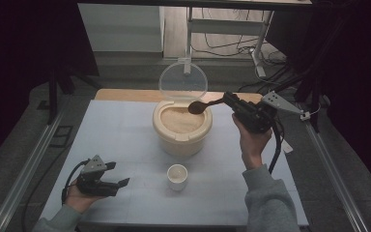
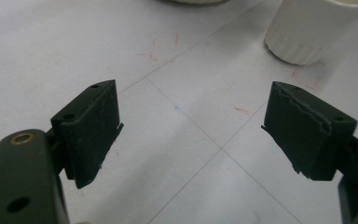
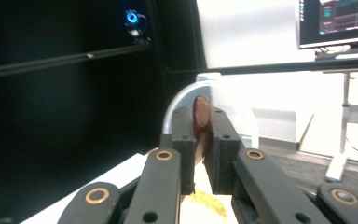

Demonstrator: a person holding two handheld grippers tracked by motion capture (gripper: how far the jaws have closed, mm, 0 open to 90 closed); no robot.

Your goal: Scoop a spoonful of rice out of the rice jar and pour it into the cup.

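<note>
Spoon (image 1: pixel 196 107), brown, is sitting mid-frame, bowl hovering over the open cream container (image 1: pixel 182 128) of tan grain, clear lid (image 1: pixel 183 81) tipped up behind. Right gripper (image 1: pixel 233 102) is pinching its handle; in the right gripper view jaws are pressing tight on the spoon (image 3: pixel 201 116). Step looks like scooping, probably about to carry grain to the small white cup (image 1: pixel 177 176) lower centre; next move needs the bowl level. Left gripper (image 1: pixel 118 176) is resting lower left, jaws spread, holding nothing, near the cup (image 2: pixel 314 28).

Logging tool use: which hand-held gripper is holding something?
The right hand-held gripper, raised over the rice bucket, clamps a brown spoon; the left is open.
</note>
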